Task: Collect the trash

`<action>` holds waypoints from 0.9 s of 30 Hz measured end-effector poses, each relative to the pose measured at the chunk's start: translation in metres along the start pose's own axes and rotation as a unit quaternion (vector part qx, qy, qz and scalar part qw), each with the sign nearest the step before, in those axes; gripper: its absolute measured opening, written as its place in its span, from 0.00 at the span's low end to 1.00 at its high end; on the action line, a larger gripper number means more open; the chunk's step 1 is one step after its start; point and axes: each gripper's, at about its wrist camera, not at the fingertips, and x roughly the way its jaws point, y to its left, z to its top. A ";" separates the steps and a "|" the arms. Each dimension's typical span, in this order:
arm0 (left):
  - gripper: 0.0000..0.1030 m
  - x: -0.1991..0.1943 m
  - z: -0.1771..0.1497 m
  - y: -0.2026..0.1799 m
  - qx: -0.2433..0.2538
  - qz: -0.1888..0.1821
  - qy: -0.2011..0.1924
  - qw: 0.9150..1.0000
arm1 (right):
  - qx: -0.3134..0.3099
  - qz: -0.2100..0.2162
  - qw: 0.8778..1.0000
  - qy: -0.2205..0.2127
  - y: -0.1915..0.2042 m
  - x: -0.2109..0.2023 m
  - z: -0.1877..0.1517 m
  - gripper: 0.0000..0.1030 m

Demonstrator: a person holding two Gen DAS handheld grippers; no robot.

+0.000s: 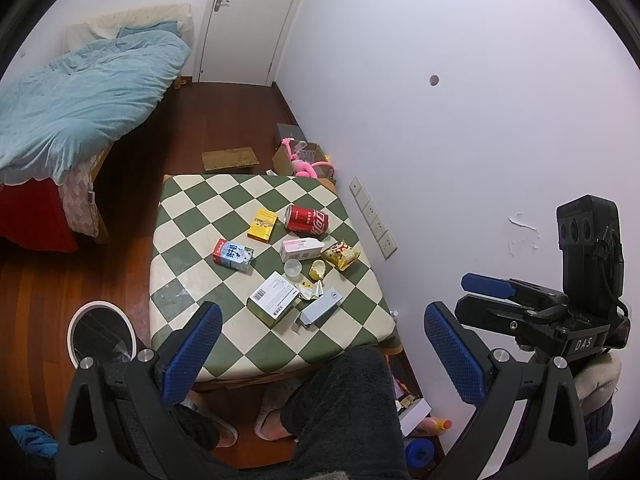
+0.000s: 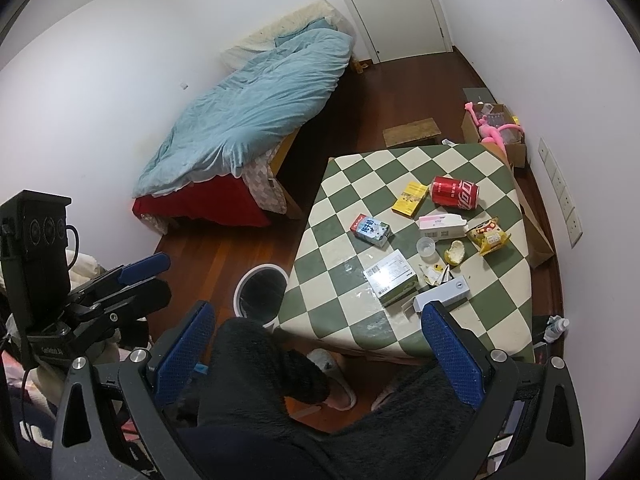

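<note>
The white bin (image 1: 100,334) sits on the floor just left of the checkered counter (image 1: 192,216), handy for dropping the littered cartons, red can (image 1: 306,220) and wrappers, while left claw (image 1: 320,354) and right claw (image 2: 320,354) hang spread and empty above.

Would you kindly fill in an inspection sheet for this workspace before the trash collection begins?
Surface: checkered table, green and cream, scuffed.
Job's things: red can on its side; yellow box; milk carton; pink carton; snack bag; clear cup; labelled box; pale blue box; crumpled wrappers. Trash bin on the floor at the table's left, open.
Clutter: cardboard box with pink toy by the wall.
Grippers: left gripper and right gripper open, holding nothing, above the table.
Cables: black cable on the right gripper's camera.
Surroundings: bed, door, wall sockets.
</note>
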 end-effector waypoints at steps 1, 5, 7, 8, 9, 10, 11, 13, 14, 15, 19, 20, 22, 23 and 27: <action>1.00 0.000 0.000 0.000 0.001 0.000 0.000 1.000 | 0.000 0.000 1.000 0.000 0.000 0.000 0.000 1.00; 1.00 0.000 0.000 -0.001 0.001 0.000 0.000 1.000 | 0.000 0.000 1.000 0.000 0.000 0.000 0.000 1.00; 1.00 0.000 0.000 -0.002 0.001 0.000 -0.001 1.000 | 0.000 0.000 1.000 0.000 0.000 -0.001 0.000 1.00; 1.00 -0.001 0.001 -0.002 0.002 0.000 -0.001 1.000 | 0.000 0.000 1.000 0.000 0.000 -0.001 0.000 1.00; 1.00 -0.001 0.000 -0.002 0.002 0.000 -0.002 1.000 | -0.001 0.000 1.000 0.000 0.000 0.000 0.000 1.00; 1.00 -0.001 0.001 -0.003 0.002 -0.001 -0.002 1.000 | 0.000 -0.001 1.000 -0.001 -0.001 -0.001 -0.001 1.00; 1.00 -0.002 0.000 -0.003 0.003 -0.001 -0.002 1.000 | 0.000 0.000 1.000 -0.001 -0.001 -0.001 -0.001 1.00; 1.00 -0.003 0.000 -0.003 0.004 -0.002 -0.004 1.000 | -0.001 0.001 1.000 -0.002 0.002 -0.001 0.000 1.00; 1.00 -0.003 0.000 -0.003 0.005 -0.002 -0.005 1.000 | 0.000 0.001 1.000 -0.003 0.004 -0.001 0.001 1.00; 1.00 -0.003 0.000 -0.003 0.005 -0.001 -0.005 1.000 | 0.000 0.002 1.000 -0.005 0.005 -0.001 0.002 1.00; 1.00 0.012 0.003 0.002 0.011 0.061 -0.017 0.998 | 0.011 0.002 1.000 -0.022 0.011 -0.005 0.009 1.00; 1.00 0.022 0.004 0.005 0.016 0.099 -0.022 0.995 | 0.020 0.000 0.999 -0.031 0.009 -0.004 0.010 1.00; 1.00 0.045 0.005 0.016 0.023 0.155 -0.026 0.987 | 0.044 -0.018 0.998 -0.051 -0.001 -0.001 0.010 1.00; 1.00 0.060 0.005 0.023 0.022 0.178 -0.021 0.984 | 0.053 -0.031 0.996 -0.057 -0.008 0.001 0.008 1.00; 1.00 0.125 -0.002 0.057 0.002 0.224 0.021 0.974 | 0.107 -0.083 0.989 -0.058 -0.045 0.032 0.005 1.00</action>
